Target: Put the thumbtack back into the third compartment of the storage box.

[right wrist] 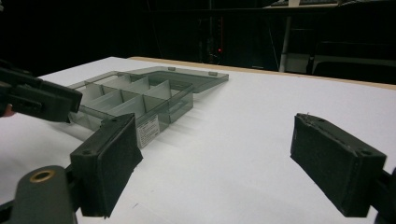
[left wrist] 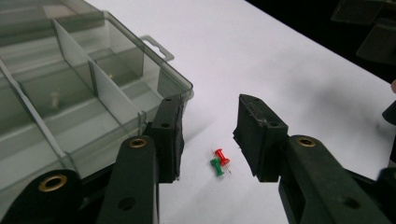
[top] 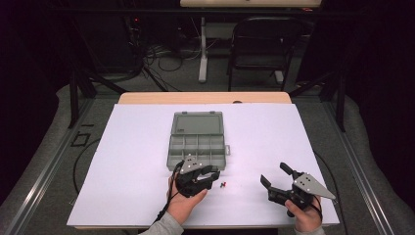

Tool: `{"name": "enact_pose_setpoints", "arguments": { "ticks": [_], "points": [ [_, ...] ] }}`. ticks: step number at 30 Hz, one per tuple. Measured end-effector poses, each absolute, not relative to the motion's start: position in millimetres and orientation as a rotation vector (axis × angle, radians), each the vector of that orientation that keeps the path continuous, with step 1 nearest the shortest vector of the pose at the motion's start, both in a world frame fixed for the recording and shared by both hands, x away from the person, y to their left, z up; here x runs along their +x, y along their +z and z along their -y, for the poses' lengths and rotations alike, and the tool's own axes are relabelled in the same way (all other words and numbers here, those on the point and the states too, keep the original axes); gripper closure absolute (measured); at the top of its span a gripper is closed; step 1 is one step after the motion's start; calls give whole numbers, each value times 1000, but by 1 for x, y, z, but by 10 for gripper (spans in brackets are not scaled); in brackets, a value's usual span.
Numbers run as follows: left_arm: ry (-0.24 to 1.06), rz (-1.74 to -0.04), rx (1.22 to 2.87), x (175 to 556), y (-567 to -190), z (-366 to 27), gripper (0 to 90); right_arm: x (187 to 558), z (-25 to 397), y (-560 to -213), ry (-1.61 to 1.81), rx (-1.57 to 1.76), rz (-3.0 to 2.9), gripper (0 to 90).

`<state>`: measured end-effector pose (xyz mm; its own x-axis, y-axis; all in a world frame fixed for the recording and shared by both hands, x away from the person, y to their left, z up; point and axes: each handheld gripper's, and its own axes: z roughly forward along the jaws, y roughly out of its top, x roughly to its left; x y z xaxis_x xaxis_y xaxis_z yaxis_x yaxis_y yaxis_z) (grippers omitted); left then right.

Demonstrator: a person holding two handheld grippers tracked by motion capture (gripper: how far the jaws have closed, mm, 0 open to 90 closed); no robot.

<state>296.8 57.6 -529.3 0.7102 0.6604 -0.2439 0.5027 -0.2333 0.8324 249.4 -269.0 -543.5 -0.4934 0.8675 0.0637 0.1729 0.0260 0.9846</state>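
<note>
At frame centre, the left hand-held gripper hangs open over red and green pushpins beside the organizer box; lower right, the right hand-held gripper gapes empty.

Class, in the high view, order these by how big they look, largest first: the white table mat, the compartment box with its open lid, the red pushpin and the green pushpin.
1. White table mat
2. Compartment box
3. Red pushpin and green pushpin: both tiny specks lying together, too alike to rank.
</note>
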Motion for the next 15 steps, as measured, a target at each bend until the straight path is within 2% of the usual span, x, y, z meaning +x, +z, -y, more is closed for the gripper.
{"name": "enact_pose_setpoints", "arguments": {
  "ticks": [15],
  "points": [
    [98,-975,1987,299,-552,-41,739,249,269,-544,1516,1064,-1723,149]
  ]
}}
